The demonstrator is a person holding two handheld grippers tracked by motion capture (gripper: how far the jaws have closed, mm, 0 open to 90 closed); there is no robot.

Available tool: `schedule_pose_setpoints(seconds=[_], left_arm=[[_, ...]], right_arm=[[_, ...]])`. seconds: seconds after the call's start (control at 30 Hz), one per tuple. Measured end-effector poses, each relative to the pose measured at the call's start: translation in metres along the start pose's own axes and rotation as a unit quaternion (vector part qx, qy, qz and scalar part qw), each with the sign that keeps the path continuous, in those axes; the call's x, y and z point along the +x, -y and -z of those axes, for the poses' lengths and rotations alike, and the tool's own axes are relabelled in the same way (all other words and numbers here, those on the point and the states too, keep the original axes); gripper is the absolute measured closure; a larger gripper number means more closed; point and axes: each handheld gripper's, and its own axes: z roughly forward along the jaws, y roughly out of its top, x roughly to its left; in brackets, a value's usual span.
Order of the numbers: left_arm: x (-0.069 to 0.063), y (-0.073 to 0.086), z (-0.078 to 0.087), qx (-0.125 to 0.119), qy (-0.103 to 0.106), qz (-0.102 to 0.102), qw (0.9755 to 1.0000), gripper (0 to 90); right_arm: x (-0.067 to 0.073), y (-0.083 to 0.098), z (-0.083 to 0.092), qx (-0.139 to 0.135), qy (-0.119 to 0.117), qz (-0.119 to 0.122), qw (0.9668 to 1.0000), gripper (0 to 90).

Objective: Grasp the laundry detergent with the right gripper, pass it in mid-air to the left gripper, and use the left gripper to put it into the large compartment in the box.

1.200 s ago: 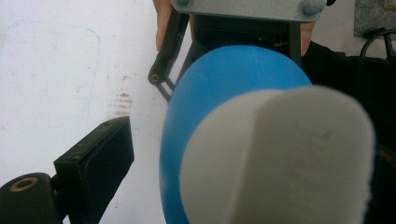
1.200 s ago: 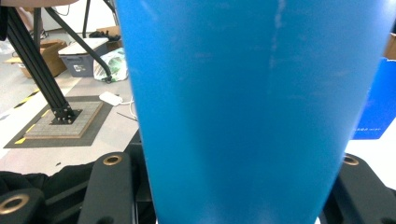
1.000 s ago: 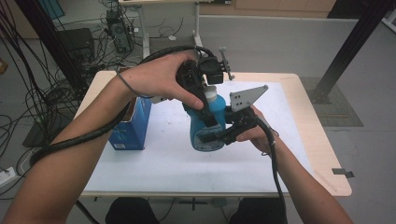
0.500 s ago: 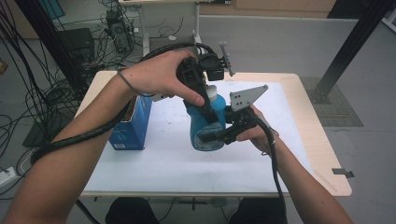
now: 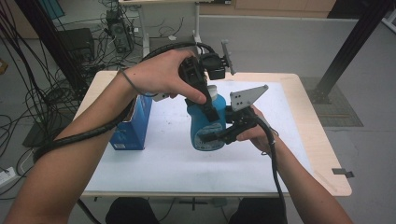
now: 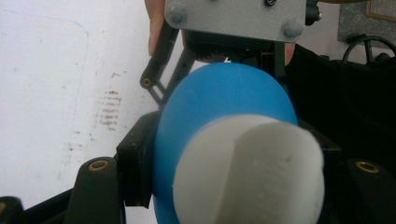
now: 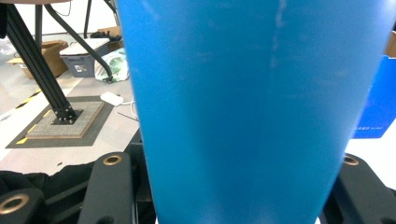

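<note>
A blue bottle point(image 5: 207, 126) is held upright above the middle of the white-covered table point(image 5: 154, 163), its body clamped from the right by the closed right gripper point(image 5: 219, 133) so that it cannot turn. The left gripper point(image 5: 209, 111), its jaws just closed from above onto the bottle near its white cap point(image 6: 250, 172), is presumably placed for unscrewing. A blue box point(image 5: 133, 123) stands to the left.

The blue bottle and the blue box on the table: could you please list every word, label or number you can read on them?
Blue plastic bottle with a white cap: a round label low on its front carries print, too small and blurred to read.
Blue cardboard box: pale lines of print near its bottom edge, also seen in the right gripper view, too small to read.
No text in these pictures can be quoted.
</note>
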Motion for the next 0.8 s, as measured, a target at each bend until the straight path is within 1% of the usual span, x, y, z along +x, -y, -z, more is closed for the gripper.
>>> schedule_pose_setpoints(seconds=[0.53,0.7,0.8], left_arm=[[-0.0005,-0.0042,-0.0001,-0.002,-0.006,-0.015,0.9999,36.8],[-0.0007,-0.0049,0.0004,0.000,-0.007,-0.017,0.9998,36.8],[-0.0013,-0.0052,0.0004,-0.004,-0.007,-0.015,0.9998,36.8]], right_arm=[[-0.0005,0.0009,0.0027,-0.006,0.003,0.001,1.0000,42.6],[0.0002,0.0008,0.0033,-0.006,0.006,0.002,1.0000,42.6],[0.0005,0.0009,0.0038,-0.008,0.005,0.001,0.9999,42.6]])
